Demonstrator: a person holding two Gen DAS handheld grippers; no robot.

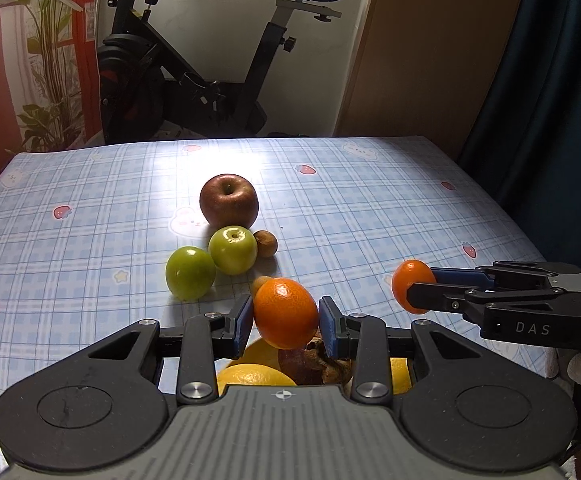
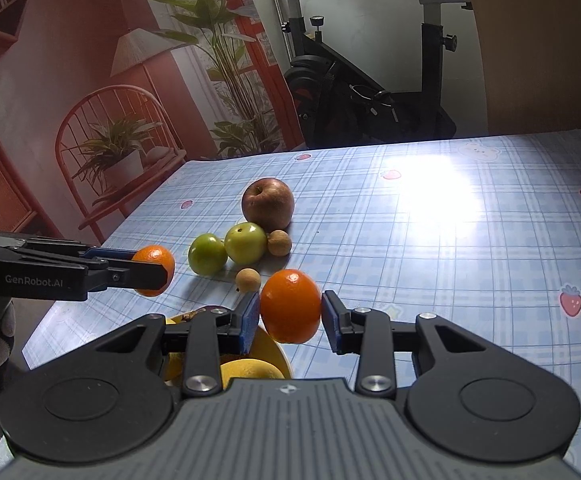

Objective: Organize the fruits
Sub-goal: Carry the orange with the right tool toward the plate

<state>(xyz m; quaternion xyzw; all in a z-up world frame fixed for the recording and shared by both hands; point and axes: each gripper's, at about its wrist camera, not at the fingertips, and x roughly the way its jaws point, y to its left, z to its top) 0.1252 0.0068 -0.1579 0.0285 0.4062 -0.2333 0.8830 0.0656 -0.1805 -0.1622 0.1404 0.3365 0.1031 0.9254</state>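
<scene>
My left gripper [image 1: 286, 314] is shut on an orange mandarin [image 1: 286, 312] and holds it above a yellow bowl [image 1: 260, 354] with yellow fruit and brown pieces. It also shows in the right wrist view [image 2: 152, 270]. My right gripper [image 2: 290, 312] is shut on a second mandarin [image 2: 290, 310], beside the bowl's rim [image 2: 280, 356]; it also shows in the left wrist view [image 1: 412, 286]. On the table lie a red apple [image 1: 228, 200], two green apples [image 1: 232, 250] [image 1: 190, 272] and two small brown fruits [image 1: 266, 243] [image 2: 248, 279].
The table has a blue plaid cloth [image 1: 370, 208] with strawberry and bunny prints. An exercise bike [image 1: 194, 80] stands behind its far edge. A dark curtain [image 1: 550, 100] hangs at the right. A wall mural with plants [image 2: 110, 100] is at the left.
</scene>
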